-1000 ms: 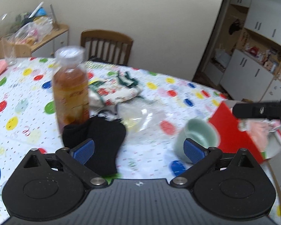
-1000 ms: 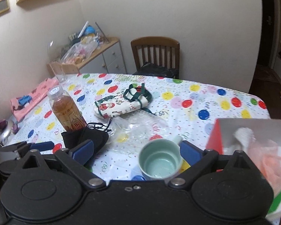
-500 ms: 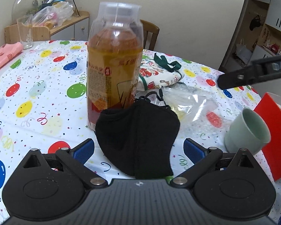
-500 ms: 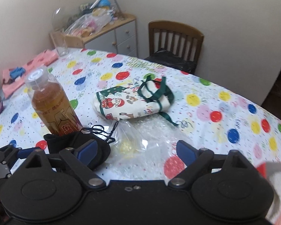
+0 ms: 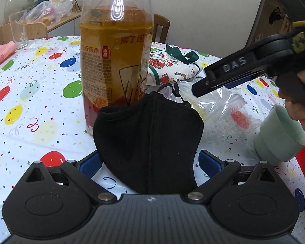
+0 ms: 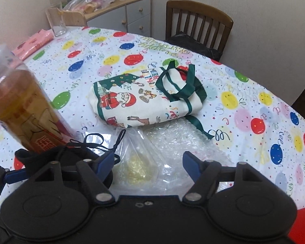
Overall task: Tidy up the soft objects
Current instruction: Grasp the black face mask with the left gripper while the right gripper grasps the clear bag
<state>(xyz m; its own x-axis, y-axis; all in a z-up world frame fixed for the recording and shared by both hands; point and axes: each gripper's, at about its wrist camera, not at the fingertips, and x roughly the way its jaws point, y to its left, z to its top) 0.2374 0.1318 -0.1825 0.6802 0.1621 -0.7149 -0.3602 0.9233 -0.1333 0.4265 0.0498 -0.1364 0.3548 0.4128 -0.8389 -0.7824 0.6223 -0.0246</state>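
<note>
Left tool (image 5: 149, 162) gapes wide around the black mask (image 5: 148, 140) beside the tea bottle (image 5: 113, 61); right tool (image 6: 148, 162) hangs spread over the plastic bag (image 6: 136, 162).

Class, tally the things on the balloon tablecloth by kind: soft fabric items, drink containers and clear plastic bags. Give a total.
Soft fabric: 3 (black mask, Christmas bag, pink cloth)
Drink containers: 3 (bottle, green cup, glass)
Clear plastic bags: 2 ()
Total: 8
</note>
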